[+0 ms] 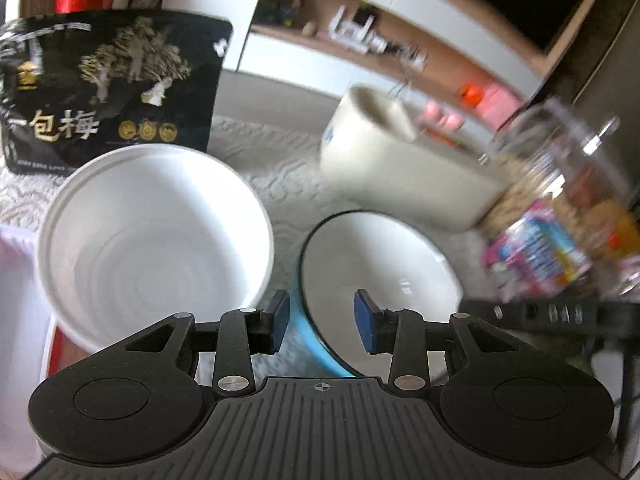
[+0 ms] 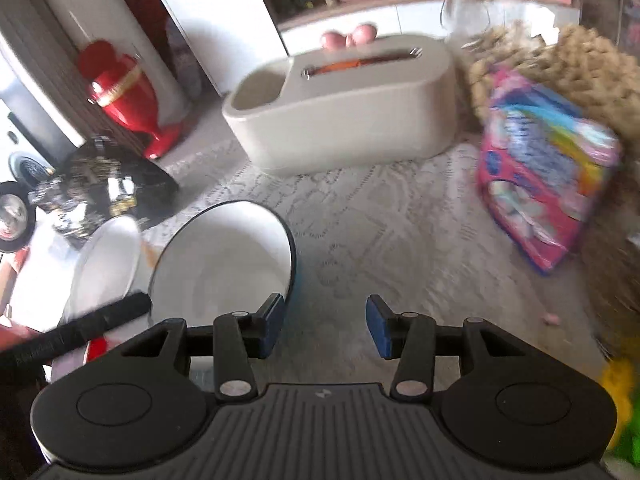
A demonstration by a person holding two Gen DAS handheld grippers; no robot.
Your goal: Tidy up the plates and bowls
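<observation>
Left wrist view: left claw (image 1: 321,326) stood open astride the blue bowl's (image 1: 384,264) rim, pads clear. Right claw (image 2: 325,326) stood open, empty, over the bench (image 2: 380,220).

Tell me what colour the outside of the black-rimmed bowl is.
Light blue outside, white inside; the bowl shows it best in the left wrist view.

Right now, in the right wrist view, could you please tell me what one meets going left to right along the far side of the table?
Red vase with a gold band → long beige oval container → pink, colourfully printed packet.
</observation>
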